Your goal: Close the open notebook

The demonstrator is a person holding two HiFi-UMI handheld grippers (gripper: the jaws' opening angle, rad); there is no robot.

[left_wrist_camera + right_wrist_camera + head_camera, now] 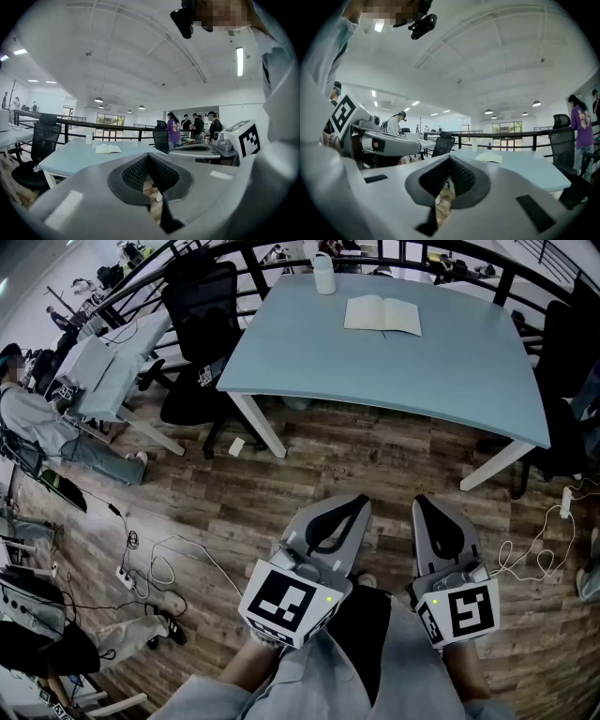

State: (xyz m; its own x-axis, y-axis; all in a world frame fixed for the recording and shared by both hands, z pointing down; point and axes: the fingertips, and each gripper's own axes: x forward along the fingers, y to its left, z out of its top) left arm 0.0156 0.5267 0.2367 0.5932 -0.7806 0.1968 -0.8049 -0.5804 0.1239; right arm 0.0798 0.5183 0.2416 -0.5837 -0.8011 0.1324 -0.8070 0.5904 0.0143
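Observation:
An open notebook [382, 314] with pale pages lies flat near the far side of a light blue table [441, 367]; it also shows as the notebook [107, 149] in the left gripper view and the notebook [489, 158] in the right gripper view. My left gripper [345, 512] and right gripper [429, 512] are held side by side over the wooden floor, well short of the table. Both are shut with nothing between the jaws, and both point roughly level towards the table.
A white cup [323, 274] stands by the table's far edge, left of the notebook. A black office chair [199, 338] sits at the table's left and another chair [562, 409] at its right. Cables [155, 568] lie on the floor. A railing [70, 124] runs behind the table; people stand beyond.

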